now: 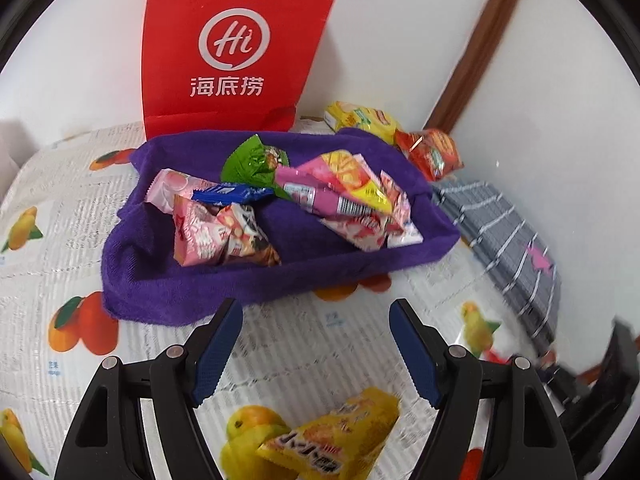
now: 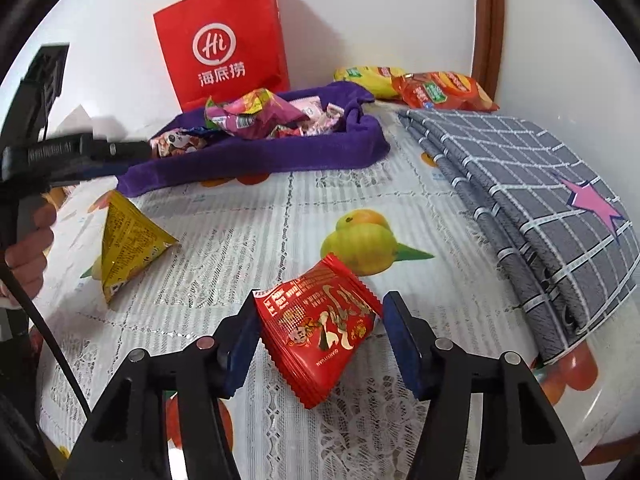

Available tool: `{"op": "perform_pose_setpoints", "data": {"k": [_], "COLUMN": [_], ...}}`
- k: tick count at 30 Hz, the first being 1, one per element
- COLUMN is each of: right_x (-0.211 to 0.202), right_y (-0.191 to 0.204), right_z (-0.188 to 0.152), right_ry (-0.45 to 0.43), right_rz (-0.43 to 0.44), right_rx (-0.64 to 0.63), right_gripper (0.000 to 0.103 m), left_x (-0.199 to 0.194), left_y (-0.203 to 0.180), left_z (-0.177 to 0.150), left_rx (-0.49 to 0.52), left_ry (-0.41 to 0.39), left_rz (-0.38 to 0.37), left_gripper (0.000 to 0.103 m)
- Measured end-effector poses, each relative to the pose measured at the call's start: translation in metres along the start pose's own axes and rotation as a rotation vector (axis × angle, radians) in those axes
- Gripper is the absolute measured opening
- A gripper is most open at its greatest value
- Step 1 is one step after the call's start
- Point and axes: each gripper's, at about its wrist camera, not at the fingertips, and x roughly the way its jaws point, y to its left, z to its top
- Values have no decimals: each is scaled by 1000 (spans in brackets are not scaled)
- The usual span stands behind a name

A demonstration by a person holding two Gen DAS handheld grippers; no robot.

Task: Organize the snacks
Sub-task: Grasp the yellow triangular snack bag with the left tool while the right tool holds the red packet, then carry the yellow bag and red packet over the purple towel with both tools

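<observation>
Red "GANYUAN" packet [image 2: 320, 328] sits between right hand-held gripper's [image 2: 318, 328] parted, unclenched pads.

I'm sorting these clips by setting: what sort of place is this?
Probably a home, at a table against a wall. It has a fruit-print tablecloth with a lace overlay, a folded checked cloth, and a red restaurant paper bag beside a purple towel piled with snacks.

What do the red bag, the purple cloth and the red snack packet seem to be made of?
Red bag: probably matte paper; it stands stiffly, with creased folds. Purple cloth: soft terry-like fabric with a fuzzy nap. Red snack packet: glossy plastic film, with shiny highlights and a zigzag sealed edge.
</observation>
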Motion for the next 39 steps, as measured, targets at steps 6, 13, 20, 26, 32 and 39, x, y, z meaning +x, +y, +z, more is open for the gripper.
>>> {"op": "perform_pose_setpoints", "data": {"k": [6, 13, 20, 26, 32, 39], "right_x": [-9, -5, -8, -12, -12, -16], "right_y": [-10, -12, -19, -21, -17, -17], "right_z": [0, -2, 0, -1, 2, 8], "right_ry": [-24, -33, -34, -28, -29, -34], "right_rz": [23, 24, 26, 59, 67, 95], "right_rx": [40, 47, 82, 101, 111, 127], "right_gripper": [46, 41, 37, 37, 36, 33], "left_x": [-2, -11, -5, 3, -2, -16], "left_y": [-3, -22, -32, -28, -28, -22], "left_z": [-20, -44, -64, -83, -84, -76], "left_rx": [15, 93, 175, 177, 189, 145], "left_ry": [46, 76, 110, 105, 78, 47], "left_rz": [-49, -54, 14, 71, 113, 86], "left_gripper": [74, 74, 74, 73, 59, 55]}}
